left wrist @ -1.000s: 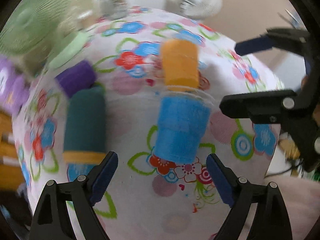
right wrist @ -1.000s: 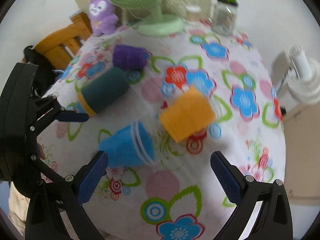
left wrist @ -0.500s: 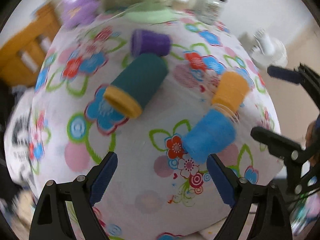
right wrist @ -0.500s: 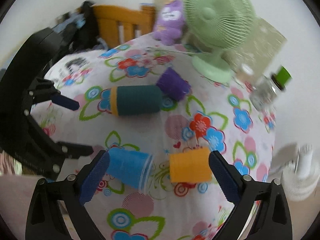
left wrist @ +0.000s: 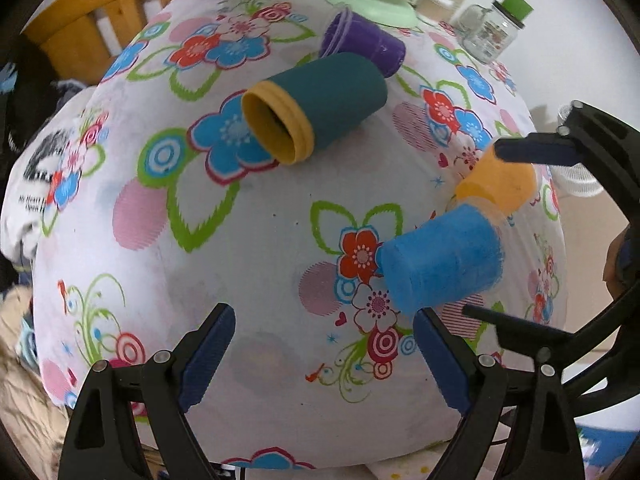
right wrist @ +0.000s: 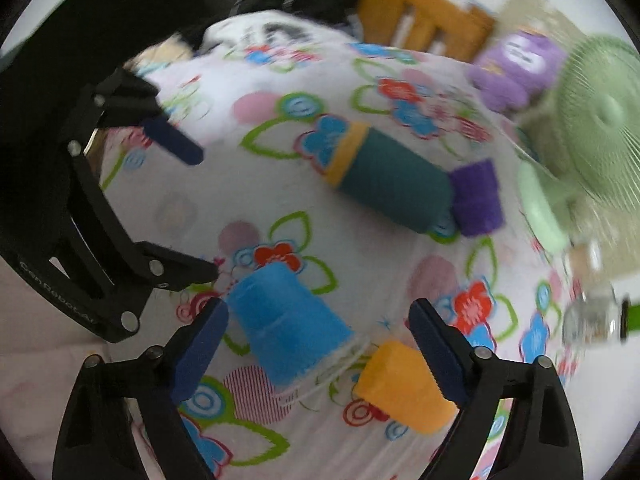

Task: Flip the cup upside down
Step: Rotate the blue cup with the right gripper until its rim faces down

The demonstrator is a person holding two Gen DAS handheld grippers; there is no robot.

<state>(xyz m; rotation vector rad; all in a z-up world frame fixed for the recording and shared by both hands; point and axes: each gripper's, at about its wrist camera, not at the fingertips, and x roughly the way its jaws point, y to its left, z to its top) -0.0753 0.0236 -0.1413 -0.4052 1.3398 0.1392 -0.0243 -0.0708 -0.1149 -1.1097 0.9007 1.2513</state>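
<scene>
Both the left gripper (left wrist: pixel 324 356) and right gripper (right wrist: pixel 318 344) gape, empty. The blue cup (right wrist: pixel 288 328) lies sideways on the counter (left wrist: pixel 256 248), its clear rim blurred. The right gripper's finger hides part of the orange cup (right wrist: pixel 400 392).

Matt fuzzy blue felt-covered cup (left wrist: pixel 440 262) at four o'clock; smooth floral cloth table cover (left wrist: pixel 260 248); clear glossy glass jar (left wrist: pixel 486 34) at one o'clock.

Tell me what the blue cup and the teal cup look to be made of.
Blue cup: apparently clear plastic under a fuzzy, matte blue wrap; a see-through rim shows past the wrap. Teal cup: matte teal sleeve, felt-like, over a smooth yellow body, probably plastic.
</scene>
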